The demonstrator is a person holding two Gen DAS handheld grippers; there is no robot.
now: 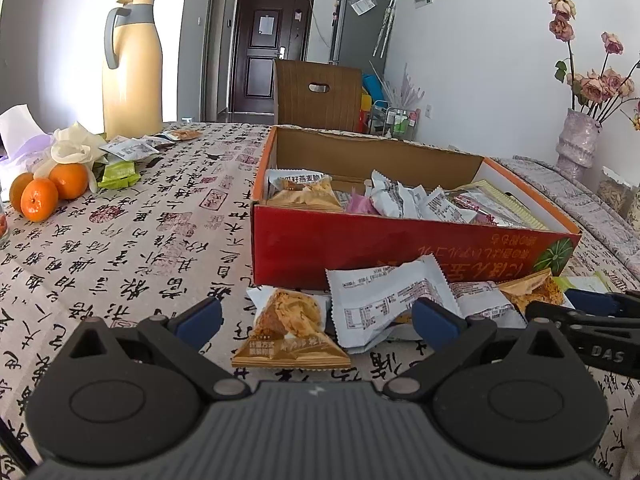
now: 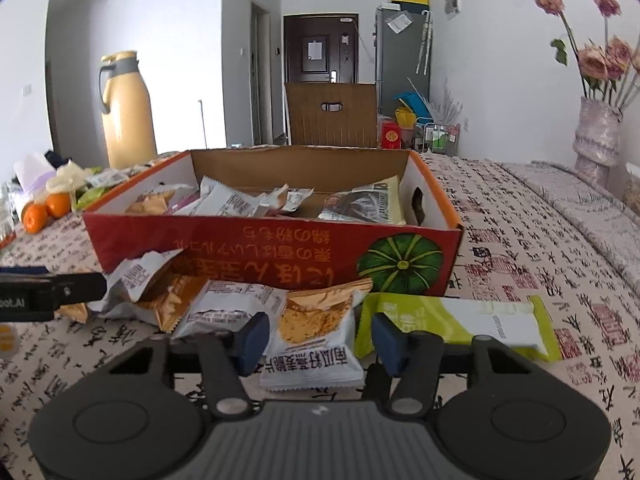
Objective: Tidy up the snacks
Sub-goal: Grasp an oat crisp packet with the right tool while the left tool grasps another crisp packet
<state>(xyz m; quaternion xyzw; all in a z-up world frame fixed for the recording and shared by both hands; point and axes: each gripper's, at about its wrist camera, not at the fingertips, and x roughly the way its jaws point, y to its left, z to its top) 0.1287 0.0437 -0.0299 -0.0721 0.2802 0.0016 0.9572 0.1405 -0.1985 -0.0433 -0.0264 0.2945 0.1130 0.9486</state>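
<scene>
Jaws of both grippers gape, each straddling a snack packet (image 2: 310,344).

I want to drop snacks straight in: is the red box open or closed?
Open. The red box has no lid across its top, and snack packets show inside, partly filling it.

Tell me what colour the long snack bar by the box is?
The bar is lime green with a white middle; the right wrist view shows it best.
</scene>
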